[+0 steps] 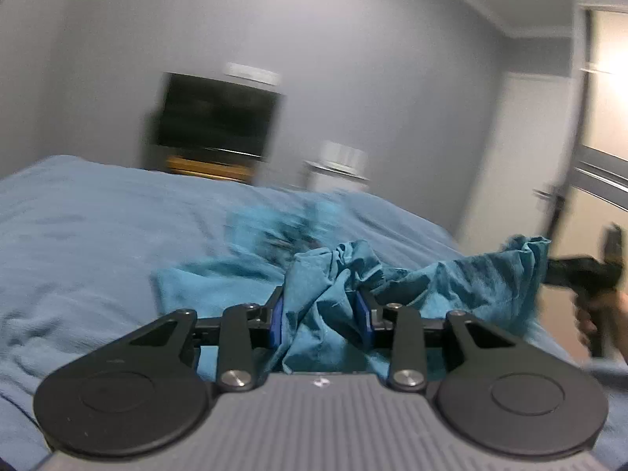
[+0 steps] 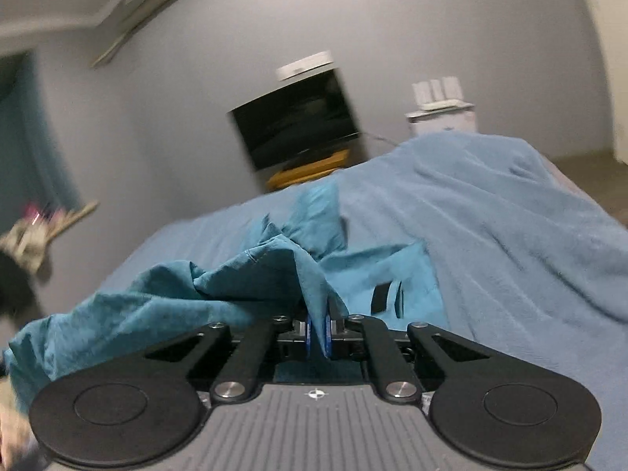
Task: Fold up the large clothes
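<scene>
Teal garment (image 1: 322, 274) held off the blue bed cover (image 1: 98, 227) between two hand-held grippers, at the stage of lifting and spreading before a fold is laid. The left gripper (image 1: 321, 316) has its blue pads set fairly wide apart with a thick bunch of cloth gathered between them; the fabric fills the gap, so the jaws appear to be closed on a wad, not on a single edge. The right gripper (image 2: 318, 333) has its pads nearly together, pinching a thin ridge of the same garment. In the left wrist view the right gripper shows as a dark shape at the far right of the garment, with cloth stretched and sagging from it toward the left gripper. Part of the garment trails onto the bed cover beyond both grippers, including a flat panel with a dark tab (image 2: 380, 298). Both tools point roughly level across the bed toward the dark television (image 1: 218, 114) on the wall, the right one rolled so that the bed cover slopes in its view; motion blur suggests movement. The next move, as judged here, calls for drawing the two grips apart to tension the held edge, then lowering it flat on the bed cover.
</scene>
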`<control>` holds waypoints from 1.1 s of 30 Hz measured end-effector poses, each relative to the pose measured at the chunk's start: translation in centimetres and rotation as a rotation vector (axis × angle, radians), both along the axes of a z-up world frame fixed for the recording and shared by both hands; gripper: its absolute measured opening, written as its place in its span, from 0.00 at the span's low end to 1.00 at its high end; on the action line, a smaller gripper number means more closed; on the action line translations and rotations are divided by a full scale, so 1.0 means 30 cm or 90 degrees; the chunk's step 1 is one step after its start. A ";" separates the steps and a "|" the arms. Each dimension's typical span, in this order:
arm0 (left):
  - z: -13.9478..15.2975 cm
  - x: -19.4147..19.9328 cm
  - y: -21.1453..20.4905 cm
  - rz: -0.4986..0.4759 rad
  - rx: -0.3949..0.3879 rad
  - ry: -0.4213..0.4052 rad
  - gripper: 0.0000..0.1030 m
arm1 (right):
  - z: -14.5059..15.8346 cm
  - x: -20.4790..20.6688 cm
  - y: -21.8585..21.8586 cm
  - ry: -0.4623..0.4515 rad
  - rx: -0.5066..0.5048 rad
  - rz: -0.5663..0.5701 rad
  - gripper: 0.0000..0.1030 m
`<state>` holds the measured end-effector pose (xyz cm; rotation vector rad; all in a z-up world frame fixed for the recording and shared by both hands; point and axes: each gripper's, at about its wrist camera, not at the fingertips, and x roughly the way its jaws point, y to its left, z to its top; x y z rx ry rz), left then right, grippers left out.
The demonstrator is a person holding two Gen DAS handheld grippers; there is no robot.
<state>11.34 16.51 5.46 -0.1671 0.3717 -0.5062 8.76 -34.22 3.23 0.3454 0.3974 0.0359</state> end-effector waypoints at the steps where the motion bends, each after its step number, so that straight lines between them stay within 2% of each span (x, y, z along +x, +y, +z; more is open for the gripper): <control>1: 0.000 0.037 -0.010 0.026 -0.002 0.001 0.32 | -0.016 0.047 0.001 -0.003 0.020 -0.029 0.07; 6: -0.023 0.206 -0.051 0.104 -0.008 0.005 0.30 | -0.135 0.204 -0.016 -0.022 0.102 -0.125 0.07; 8: -0.043 0.280 -0.073 0.120 0.016 0.008 0.30 | -0.201 0.246 -0.044 -0.033 0.127 -0.146 0.07; 13: -0.104 0.495 -0.166 0.154 0.084 0.044 0.27 | -0.310 0.362 -0.116 -0.023 0.138 -0.173 0.06; 16: -0.147 0.628 -0.204 0.177 0.104 0.065 0.27 | -0.328 0.436 -0.116 -0.042 0.109 -0.166 0.05; 20: -0.193 0.803 -0.220 0.200 0.097 0.100 0.27 | -0.333 0.557 -0.117 -0.068 0.067 -0.150 0.05; 25: -0.276 0.956 -0.233 0.223 0.121 0.122 0.27 | -0.370 0.680 -0.160 -0.094 0.108 -0.143 0.05; 29: -0.374 1.046 -0.248 0.238 0.154 0.154 0.28 | -0.433 0.783 -0.157 -0.080 0.092 -0.127 0.05; 31: -0.411 1.078 -0.256 0.243 0.168 0.166 0.31 | -0.464 0.833 -0.158 -0.064 0.079 -0.129 0.05; 33: -0.433 1.097 -0.253 0.249 0.159 0.173 0.42 | -0.478 0.858 -0.154 -0.049 0.070 -0.128 0.06</control>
